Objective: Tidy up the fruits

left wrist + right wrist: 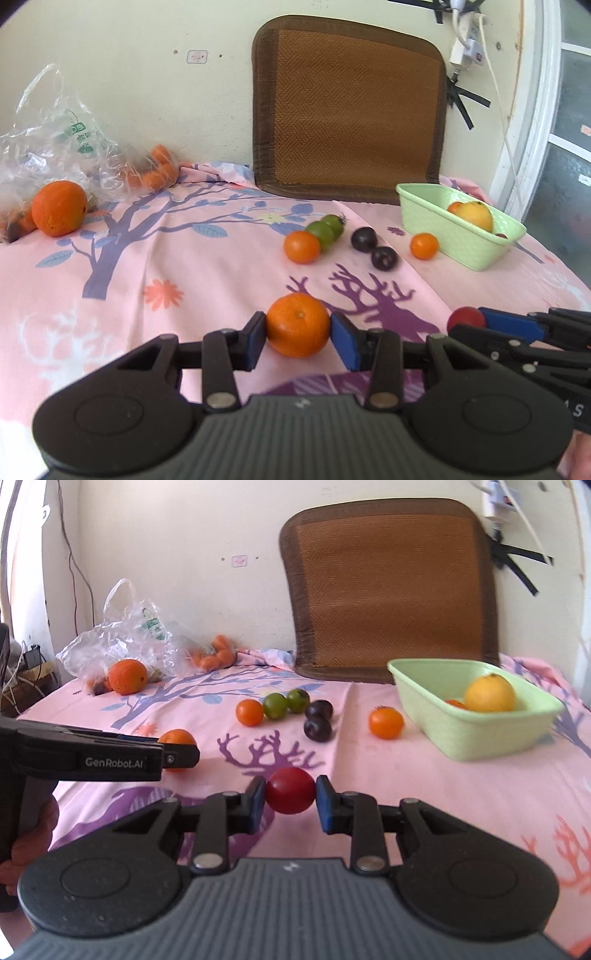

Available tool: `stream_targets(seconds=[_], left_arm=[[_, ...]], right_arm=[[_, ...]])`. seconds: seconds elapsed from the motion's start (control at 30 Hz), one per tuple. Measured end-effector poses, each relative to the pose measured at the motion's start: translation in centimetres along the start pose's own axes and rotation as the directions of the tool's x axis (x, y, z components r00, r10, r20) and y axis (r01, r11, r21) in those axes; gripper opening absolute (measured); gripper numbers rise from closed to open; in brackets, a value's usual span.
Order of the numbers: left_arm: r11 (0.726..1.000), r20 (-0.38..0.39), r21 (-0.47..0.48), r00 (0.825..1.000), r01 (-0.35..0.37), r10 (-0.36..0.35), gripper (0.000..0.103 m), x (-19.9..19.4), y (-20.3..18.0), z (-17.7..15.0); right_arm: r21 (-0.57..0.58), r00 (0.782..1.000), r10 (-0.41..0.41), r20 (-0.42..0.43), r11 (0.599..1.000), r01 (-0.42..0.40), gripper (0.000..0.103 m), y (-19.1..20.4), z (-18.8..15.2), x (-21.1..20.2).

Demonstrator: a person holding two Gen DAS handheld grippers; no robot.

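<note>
My left gripper (pixel 298 338) is shut on an orange mandarin (pixel 297 325), both blue pads touching its sides, just above the pink cloth. My right gripper (pixel 290 797) is shut on a red tomato (pixel 290 791); it also shows in the left wrist view (pixel 466 319). A green basket (pixel 476 723) at the right holds a yellow fruit (pixel 489 693) and a small orange one. On the cloth lie an orange tomato (pixel 386 722), two dark plums (pixel 318 720), two green fruits (pixel 286 703) and another orange tomato (pixel 249 712).
A large orange (pixel 127 676) lies beside a clear plastic bag (pixel 125 635) with carrots (pixel 216 653) at the back left. A brown woven mat (pixel 388 587) leans on the wall. The table's edges are at the left and right.
</note>
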State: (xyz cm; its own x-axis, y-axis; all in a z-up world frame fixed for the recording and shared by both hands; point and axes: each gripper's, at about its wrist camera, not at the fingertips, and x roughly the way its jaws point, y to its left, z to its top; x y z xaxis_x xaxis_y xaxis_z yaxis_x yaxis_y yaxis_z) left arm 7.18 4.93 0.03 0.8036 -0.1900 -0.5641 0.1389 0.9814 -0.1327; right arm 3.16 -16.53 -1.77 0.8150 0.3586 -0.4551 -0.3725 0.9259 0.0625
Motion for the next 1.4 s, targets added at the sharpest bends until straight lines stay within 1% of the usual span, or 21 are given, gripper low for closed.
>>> stream_targets(seconds=[0.2,0.33,0.47,0.5,0.6,0.63,0.73,0.87,0.97,1.27,1.4], left_arm=[[1.000,0.003,0.014,1.000,-0.002,0.002,0.038,-1.2,-1.7,-1.2],[1.000,0.006,0.018,1.000,-0.004,0.004,0.039,-1.7,-2.5,-1.8],[0.998,0.028,0.052,0.999,-0.032,0.030,0.041,-1.7,-3.0,-2.4],[0.998,0.031,0.060,0.999,-0.038,0.036,0.041,-1.6,-3.0,-2.5],[0.996,0.029,0.065,0.998,-0.054,0.052,0.044,-1.5,-3.1,-2.5],[0.997,0.029,0.064,0.998,-0.052,0.051,0.045,-1.5,-3.0,-2.5],[0.998,0.029,0.049,0.999,-0.043,0.041,0.047,-1.6,-2.7,-2.5],[1.000,0.031,0.006,1.000,-0.002,0.002,0.048,-1.8,-1.9,-2.5],[1.000,0.031,-0.003,0.999,0.008,-0.008,0.048,-1.8,-1.7,-2.6],[0.996,0.027,0.090,0.999,-0.020,0.018,0.049,-1.4,-3.4,-2.7],[0.996,0.023,0.092,1.000,-0.015,0.013,0.049,-1.3,-3.3,-2.7]], right_arm=[[0.027,0.997,-0.078,0.016,0.997,0.078,0.032,-1.1,-1.9,-1.9],[0.063,0.994,-0.107,0.005,0.992,0.107,0.032,-2.3,-2.6,-2.4],[0.067,0.995,-0.101,0.007,0.993,0.101,0.033,-2.3,-3.1,-2.5],[0.063,0.995,-0.096,-0.003,0.993,0.096,0.034,-2.3,-3.3,-2.4],[0.058,0.996,-0.090,-0.004,0.994,0.090,0.038,-2.2,-3.5,-2.4],[0.058,0.996,-0.090,-0.003,0.994,0.090,0.040,-2.2,-3.5,-2.5],[0.052,0.996,-0.091,0.001,0.995,0.091,0.040,-2.2,-3.7,-2.6],[0.055,0.996,-0.091,0.003,0.994,0.090,0.041,-2.2,-3.6,-2.5],[0.062,0.996,-0.086,0.006,0.994,0.086,0.041,-2.3,-3.7,-2.6],[0.068,0.997,-0.076,0.014,0.995,0.075,0.042,-2.2,-3.8,-2.8],[0.068,0.997,-0.077,0.014,0.995,0.076,0.042,-2.2,-3.8,-2.8]])
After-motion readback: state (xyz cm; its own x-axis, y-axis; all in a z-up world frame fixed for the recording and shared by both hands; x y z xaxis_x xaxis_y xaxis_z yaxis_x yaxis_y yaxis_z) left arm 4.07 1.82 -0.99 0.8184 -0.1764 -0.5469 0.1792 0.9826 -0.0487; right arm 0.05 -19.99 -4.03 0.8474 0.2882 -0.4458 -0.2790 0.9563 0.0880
